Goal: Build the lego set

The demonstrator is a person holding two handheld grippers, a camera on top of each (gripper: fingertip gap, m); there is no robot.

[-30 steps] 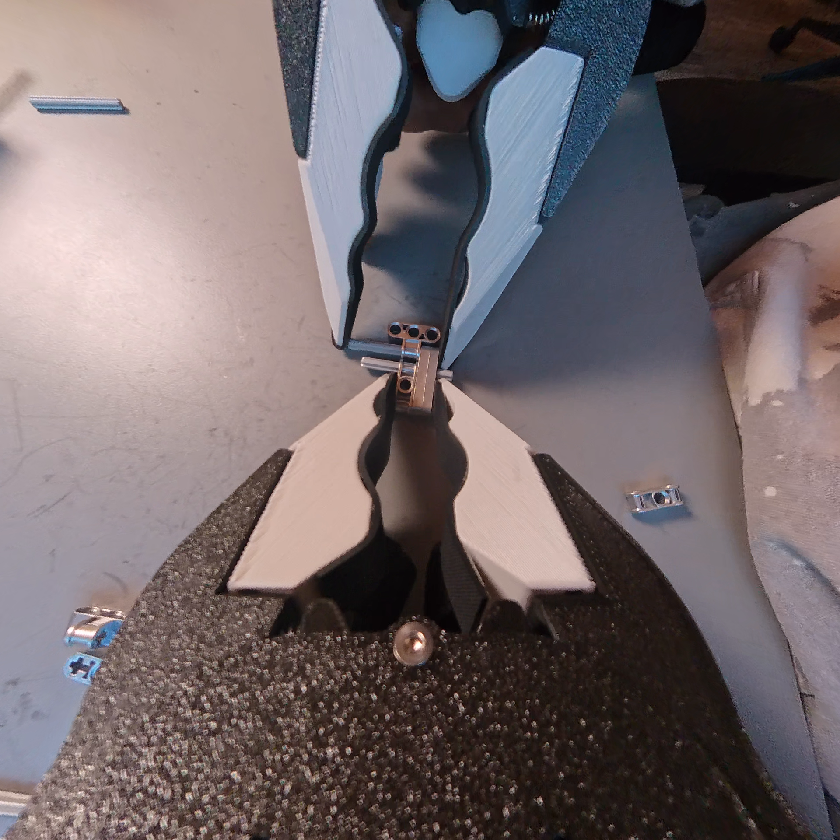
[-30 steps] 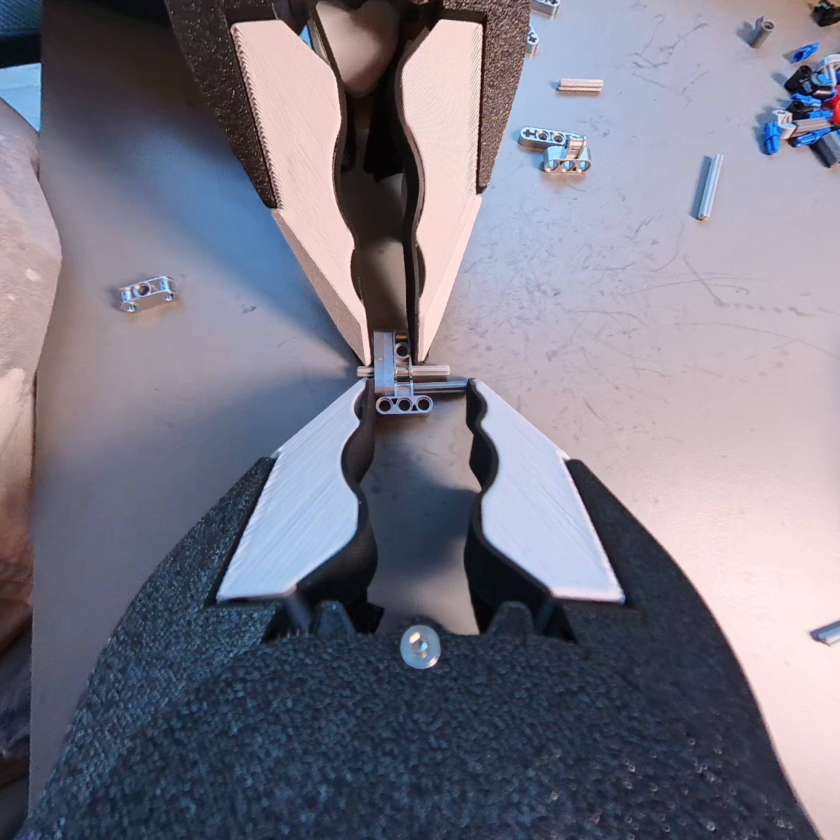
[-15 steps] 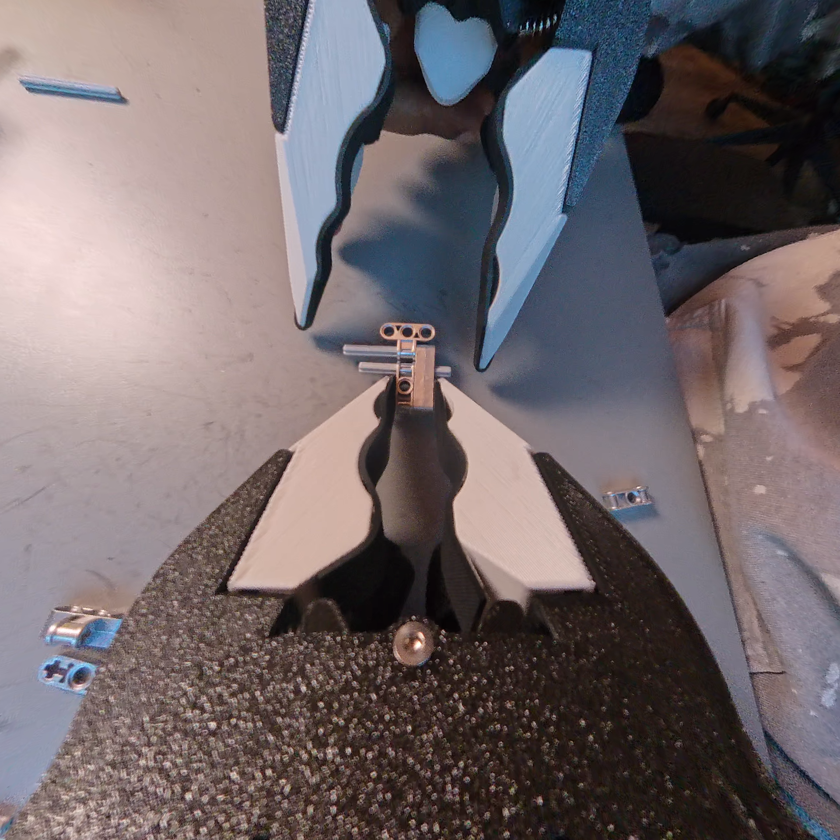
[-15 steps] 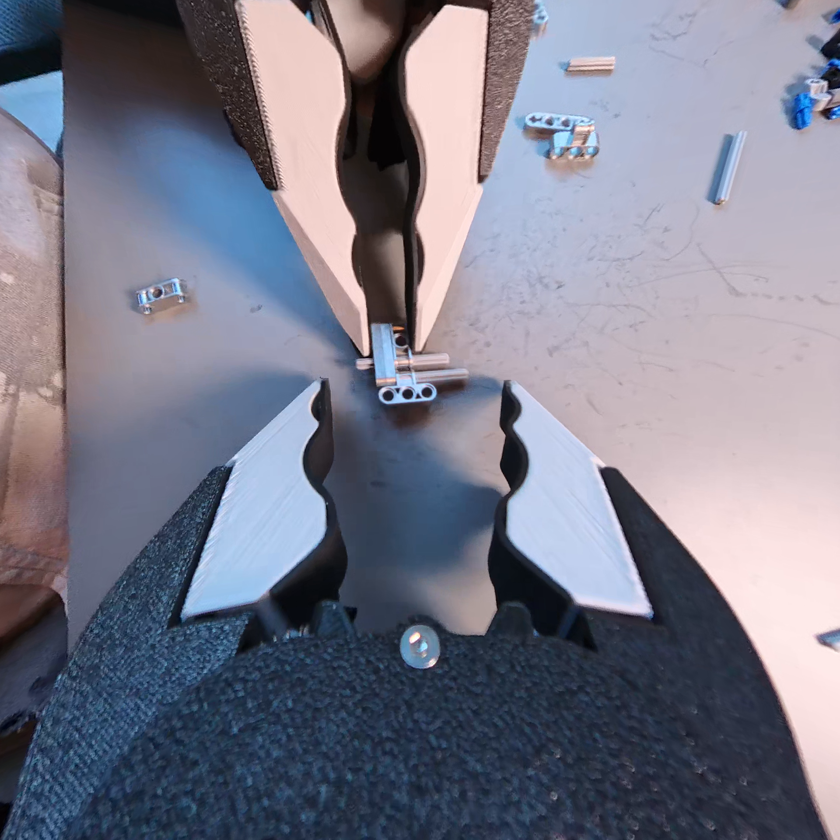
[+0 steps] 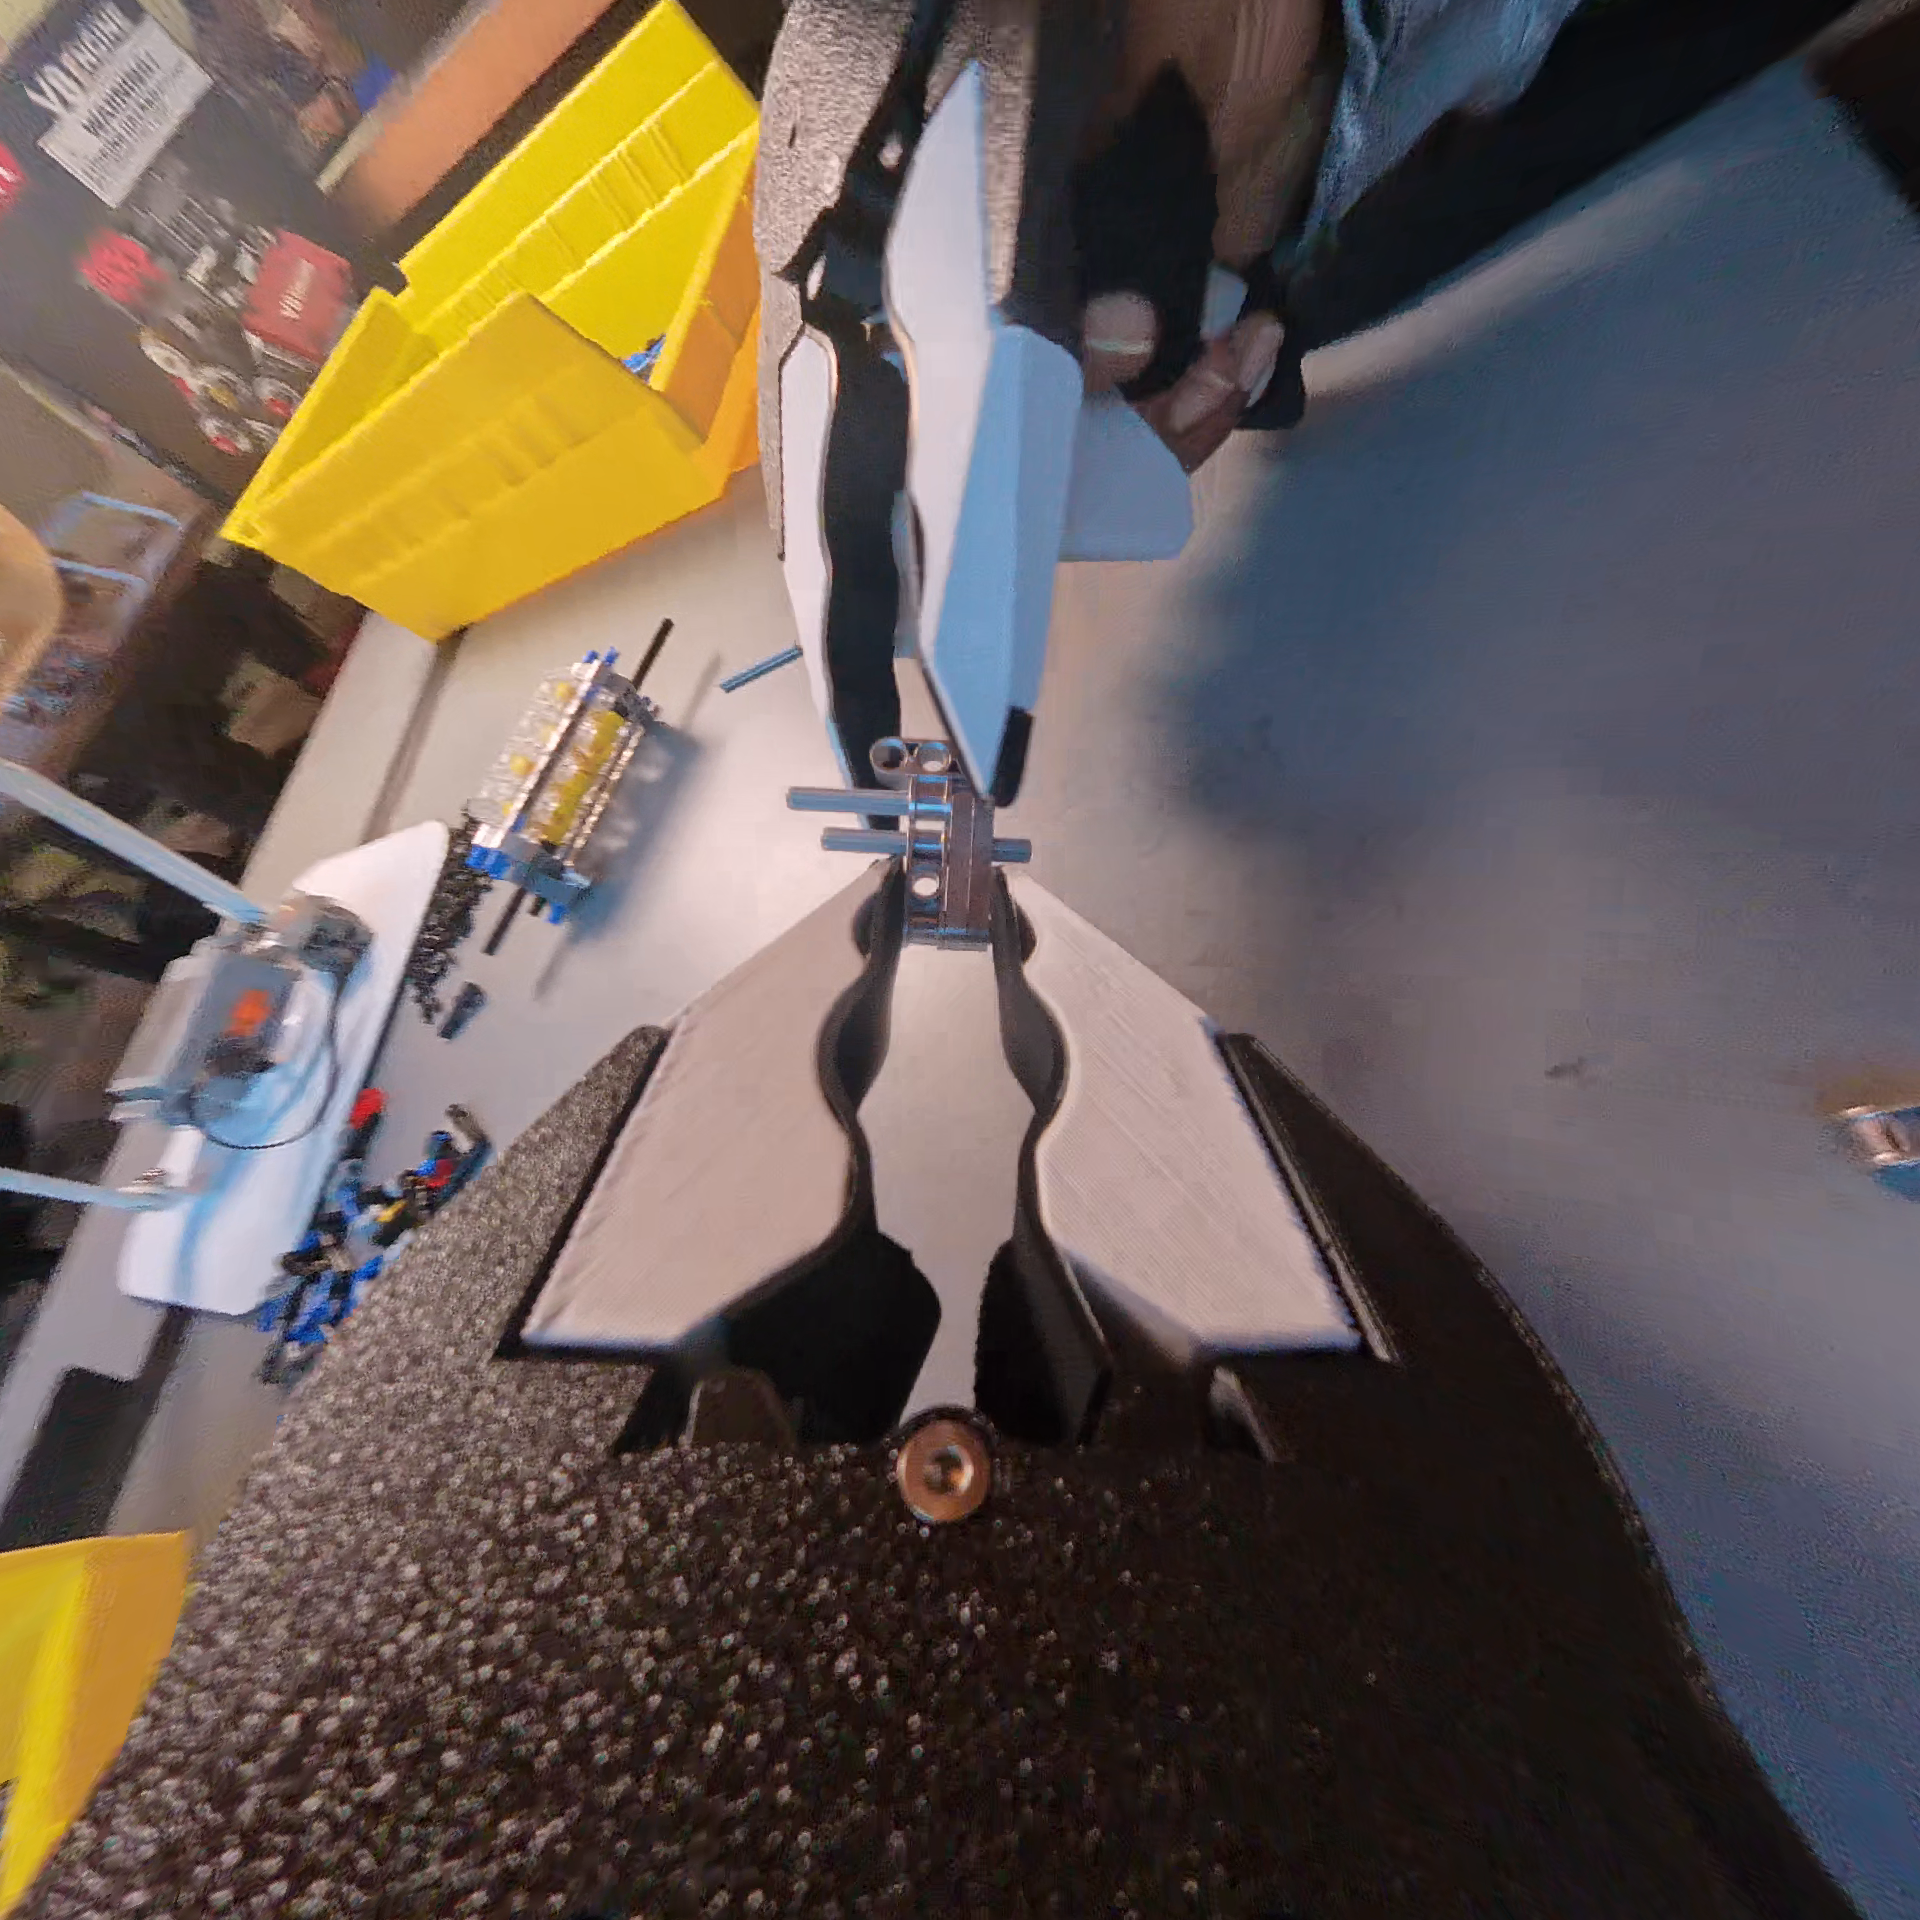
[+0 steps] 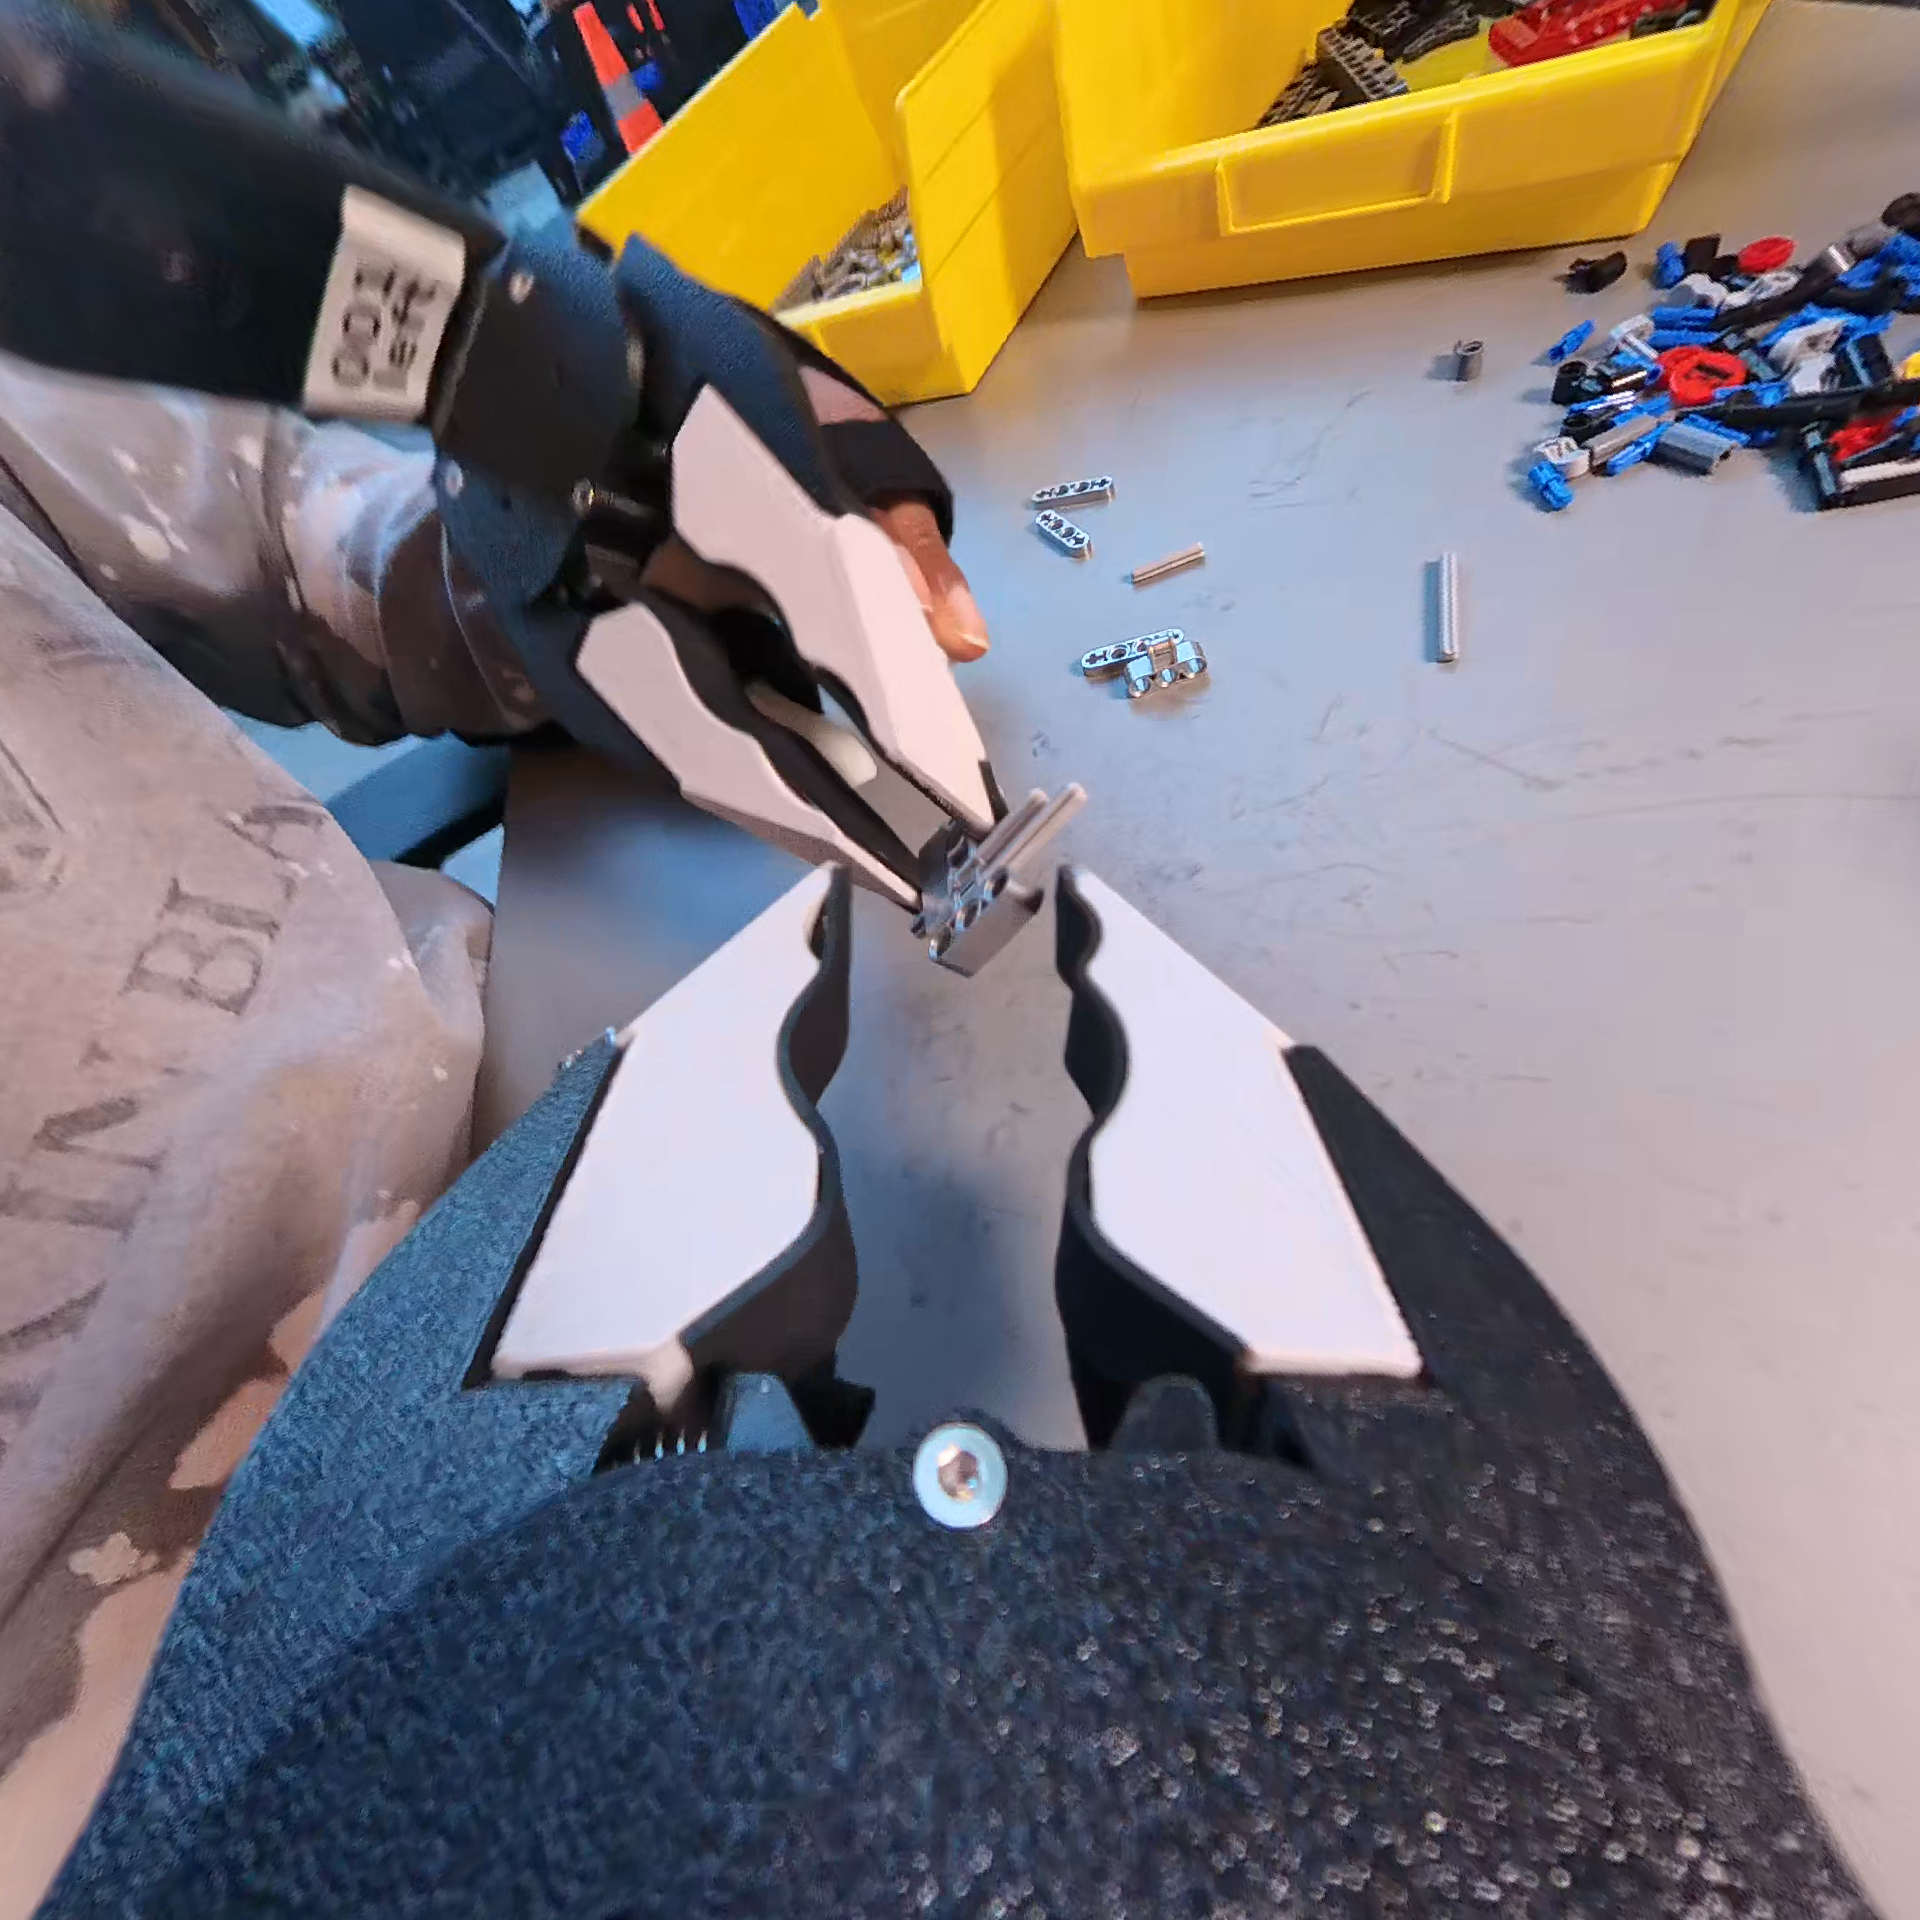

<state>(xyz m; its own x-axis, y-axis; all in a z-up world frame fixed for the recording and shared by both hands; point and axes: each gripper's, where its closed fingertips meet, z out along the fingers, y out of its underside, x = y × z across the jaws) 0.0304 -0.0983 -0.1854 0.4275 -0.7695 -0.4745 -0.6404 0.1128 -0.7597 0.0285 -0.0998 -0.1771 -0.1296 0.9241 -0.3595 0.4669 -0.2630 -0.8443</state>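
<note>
Grey beam-and-axle assembly pinched in left claw, above desk. Right claw spread wide, empty, tips flanking assembly at 12 o'clock. Yellow bins, loose parts pile at 2 o'clock.

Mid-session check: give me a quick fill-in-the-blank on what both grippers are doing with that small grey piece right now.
1. The left gripper is ____ on the grey beam-and-axle assembly.
2. The right gripper is ____, one finger on each side of the assembly.
3. The bins at the far end of the table are ____ in colour.
4. The number of axles sticking out of the assembly is ____.

Missing words: shut; open; yellow; two
</note>
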